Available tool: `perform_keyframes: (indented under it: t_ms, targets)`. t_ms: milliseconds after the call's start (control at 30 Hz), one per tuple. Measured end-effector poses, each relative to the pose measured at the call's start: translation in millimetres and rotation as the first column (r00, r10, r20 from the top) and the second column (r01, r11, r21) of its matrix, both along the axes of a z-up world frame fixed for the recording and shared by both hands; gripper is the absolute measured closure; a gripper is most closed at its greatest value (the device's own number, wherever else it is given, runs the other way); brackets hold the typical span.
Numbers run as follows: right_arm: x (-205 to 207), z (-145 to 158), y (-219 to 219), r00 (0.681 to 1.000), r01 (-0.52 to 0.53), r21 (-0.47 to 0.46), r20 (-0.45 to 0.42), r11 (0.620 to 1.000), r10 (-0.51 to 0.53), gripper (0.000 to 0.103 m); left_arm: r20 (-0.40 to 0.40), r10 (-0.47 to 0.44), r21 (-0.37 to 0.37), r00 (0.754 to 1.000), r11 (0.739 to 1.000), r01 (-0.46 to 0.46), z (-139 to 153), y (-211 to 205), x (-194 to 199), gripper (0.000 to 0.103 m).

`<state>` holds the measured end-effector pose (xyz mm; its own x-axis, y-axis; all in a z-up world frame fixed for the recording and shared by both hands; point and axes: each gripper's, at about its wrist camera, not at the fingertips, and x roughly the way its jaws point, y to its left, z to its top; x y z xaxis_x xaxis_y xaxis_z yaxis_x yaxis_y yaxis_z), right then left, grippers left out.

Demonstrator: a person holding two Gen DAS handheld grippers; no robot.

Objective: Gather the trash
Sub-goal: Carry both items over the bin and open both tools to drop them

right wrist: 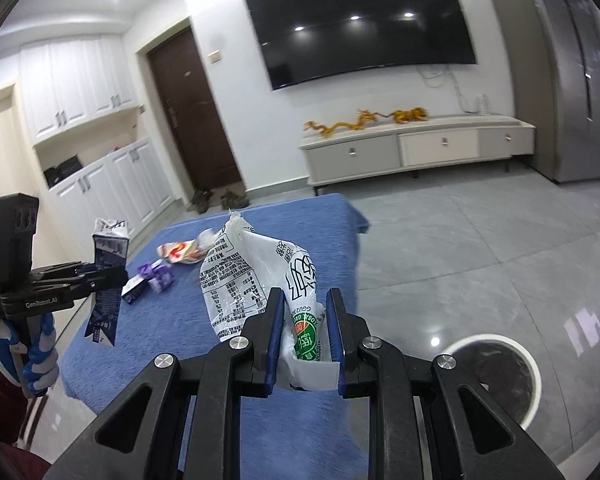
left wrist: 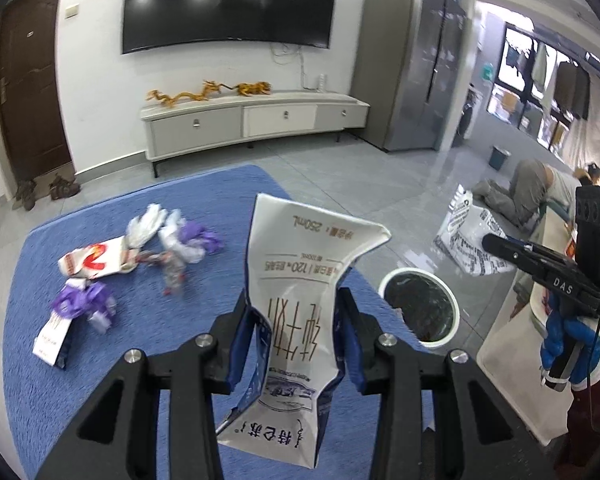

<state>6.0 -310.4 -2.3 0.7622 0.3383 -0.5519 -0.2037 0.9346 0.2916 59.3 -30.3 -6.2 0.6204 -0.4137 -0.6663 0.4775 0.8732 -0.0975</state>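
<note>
My left gripper [left wrist: 296, 316] is shut on a crushed white-and-blue milk carton [left wrist: 300, 280], held above the blue cloth; the carton also shows in the right wrist view [right wrist: 106, 276]. My right gripper [right wrist: 305, 316] is shut on a crumpled white plastic bag with black print [right wrist: 244, 280], also lifted over the cloth. The white round trash bin with a dark liner [left wrist: 420, 308] stands on the floor right of the table; it also shows in the right wrist view [right wrist: 494, 376]. More trash lies on the cloth: a red-and-white wrapper [left wrist: 96, 262], purple wrappers [left wrist: 84, 304] and white crumpled plastic [left wrist: 156, 228].
The blue-covered table [left wrist: 40, 360] is low. A printed white bag [left wrist: 468, 236] lies on the grey tile floor, with a person [left wrist: 536, 192] crouched behind it. A TV cabinet [left wrist: 252, 120] and a grey fridge [left wrist: 412, 68] stand at the far wall.
</note>
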Motion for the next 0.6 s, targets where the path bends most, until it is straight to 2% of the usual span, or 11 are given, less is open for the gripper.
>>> perform_keyframes:
  t_ms: [133,300,600]
  targets:
    - [-7.1,-9.0,-39.5,0.997,0.082,0.024,-0.006,0.996,-0.082,0.082,-0.023,-0.065,0.038,0.998,0.997,0.066,-3.7,-45.9,6.3,0.065]
    - [-12.5,-34.9,-90.1,0.982,0.182,0.025,-0.049,0.983,-0.181,0.082,-0.064,-0.152,0.076,0.986,0.985,0.156,-15.1,-109.0,18.8,0.065]
    - [-8.3,-98.6,-158.8,0.931,0.329,0.05,-0.185,0.943,-0.315,0.082,-0.168,-0.298,0.088,0.94,0.945,0.315,-49.7,-231.9,39.8,0.065]
